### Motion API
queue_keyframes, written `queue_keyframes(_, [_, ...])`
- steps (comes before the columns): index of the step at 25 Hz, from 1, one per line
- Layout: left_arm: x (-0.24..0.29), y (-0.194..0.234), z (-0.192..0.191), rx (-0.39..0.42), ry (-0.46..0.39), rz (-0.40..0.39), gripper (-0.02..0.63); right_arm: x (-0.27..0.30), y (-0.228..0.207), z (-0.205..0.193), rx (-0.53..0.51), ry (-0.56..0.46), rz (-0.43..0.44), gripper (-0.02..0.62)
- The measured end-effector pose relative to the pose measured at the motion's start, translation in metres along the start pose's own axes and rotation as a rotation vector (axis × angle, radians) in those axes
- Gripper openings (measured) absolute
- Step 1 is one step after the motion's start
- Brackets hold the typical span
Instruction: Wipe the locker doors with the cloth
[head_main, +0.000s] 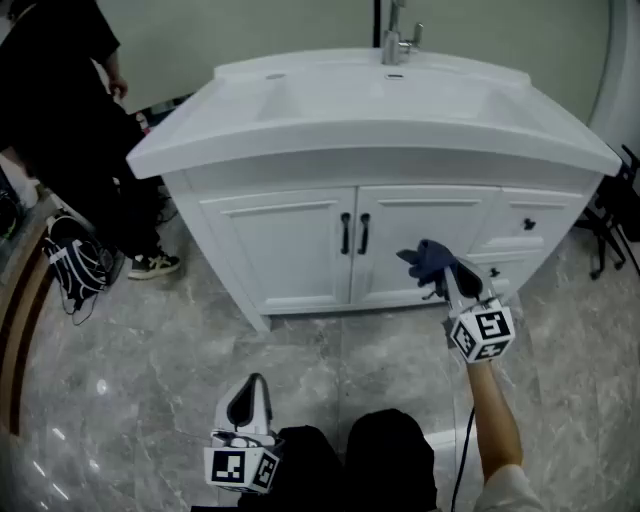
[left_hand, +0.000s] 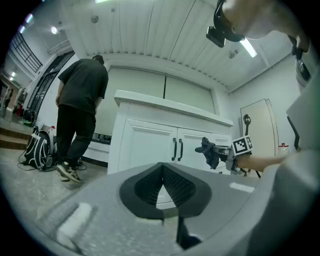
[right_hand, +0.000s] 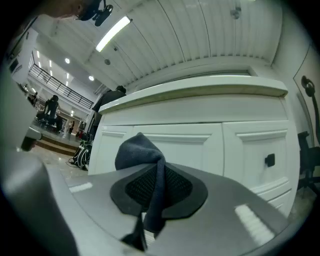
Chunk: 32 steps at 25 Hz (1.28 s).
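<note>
A white vanity cabinet has two doors, the left door (head_main: 290, 245) and the right door (head_main: 400, 222), each with a black handle (head_main: 346, 233) at the middle seam. My right gripper (head_main: 447, 280) is shut on a dark blue cloth (head_main: 430, 262), which it holds up just in front of the right door's lower right part. In the right gripper view the cloth (right_hand: 137, 152) bunches above the pads, with the door (right_hand: 195, 142) close behind. My left gripper (head_main: 250, 395) hangs low above the floor, shut and holding nothing, well back from the doors (left_hand: 150, 145).
A white sink top (head_main: 370, 110) with a faucet (head_main: 397, 42) overhangs the doors. Drawers with a black knob (head_main: 528, 224) sit right of them. A person in dark clothes (head_main: 60, 130) stands at the left, beside a backpack (head_main: 75, 262). The floor is grey marble tile (head_main: 330, 350).
</note>
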<state>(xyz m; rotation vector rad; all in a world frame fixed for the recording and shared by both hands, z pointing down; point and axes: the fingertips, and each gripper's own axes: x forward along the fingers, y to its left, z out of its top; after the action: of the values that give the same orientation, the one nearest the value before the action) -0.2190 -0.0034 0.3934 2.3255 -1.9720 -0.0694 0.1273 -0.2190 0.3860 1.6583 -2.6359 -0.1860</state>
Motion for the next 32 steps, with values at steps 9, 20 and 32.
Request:
queue_keyframes(9, [0.038,-0.077,0.016,0.073,0.015,-0.091,0.002,0.003,-0.114,0.052,-0.036,-0.074,-0.096,0.041])
queue_keyframes(20, [0.055,-0.104,0.017,0.115,0.057,-0.084,0.002,0.008,-0.195,0.066,-0.049,-0.039,-0.13,0.041])
queue_keyframes(32, [0.077,-0.131,0.014,0.114,0.065,-0.116,0.002,-0.034,-0.32,0.058,-0.072,0.032,-0.326,0.04])
